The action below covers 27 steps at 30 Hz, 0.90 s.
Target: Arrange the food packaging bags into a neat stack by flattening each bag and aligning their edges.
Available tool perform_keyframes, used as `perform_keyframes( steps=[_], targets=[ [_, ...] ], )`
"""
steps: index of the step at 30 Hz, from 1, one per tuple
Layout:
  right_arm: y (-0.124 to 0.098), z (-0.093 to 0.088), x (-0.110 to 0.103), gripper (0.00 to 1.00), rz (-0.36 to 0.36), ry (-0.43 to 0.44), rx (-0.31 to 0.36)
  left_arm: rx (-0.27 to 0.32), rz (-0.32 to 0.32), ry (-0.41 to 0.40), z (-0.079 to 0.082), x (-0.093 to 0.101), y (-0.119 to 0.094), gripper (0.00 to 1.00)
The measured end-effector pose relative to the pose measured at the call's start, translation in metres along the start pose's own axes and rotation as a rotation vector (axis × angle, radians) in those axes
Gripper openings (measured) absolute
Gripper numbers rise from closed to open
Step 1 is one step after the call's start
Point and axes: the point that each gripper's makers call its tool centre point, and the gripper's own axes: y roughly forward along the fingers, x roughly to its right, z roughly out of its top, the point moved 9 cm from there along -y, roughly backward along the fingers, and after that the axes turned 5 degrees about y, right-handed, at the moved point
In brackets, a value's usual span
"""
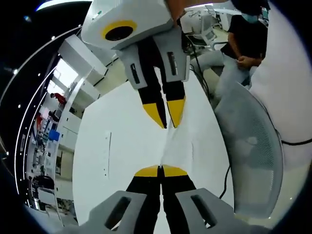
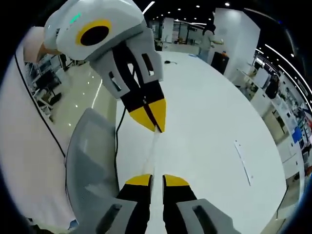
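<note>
At centre of both views, white bag (image 1: 168, 146) stretched edge-on between my grippers, long axis running bottom to top of frame above white table (image 1: 122, 146). Left gripper (image 1: 161, 170) clamped on near end; right gripper (image 1: 166, 113) pinching far end. Risk I see: uneven pull, thin film slips out or creases.

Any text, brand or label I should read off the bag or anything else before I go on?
None can be read.
Bag: seen edge-on as a thin white strip between the left gripper and the right gripper; no print shows.
Grippers: yellow tips and a green light, no words.
White table: a thin mark, no letters.
Far shelves: coloured items, too small and blurred.
</note>
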Motion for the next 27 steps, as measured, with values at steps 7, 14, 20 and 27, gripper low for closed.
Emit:
perform_keyframes(
  steps=[7, 14, 20, 27],
  targets=[
    [0.007, 0.0, 0.0, 0.05, 0.008, -0.011, -0.015, 0.005, 0.008, -0.004, 0.001, 0.0, -0.002, 0.0],
    [0.011, -0.002, -0.001, 0.05, 0.007, -0.011, -0.029, 0.008, 0.013, -0.008, 0.0, 0.001, -0.002, 0.0],
    [0.013, -0.004, -0.002, 0.05, 0.011, -0.004, -0.029, 0.014, 0.019, -0.016, 0.001, 0.001, -0.003, 0.0],
    [0.017, -0.004, -0.005, 0.04, 0.023, 0.011, -0.015, 0.024, 0.025, -0.033, -0.001, 0.003, -0.002, 0.0]
  ],
)
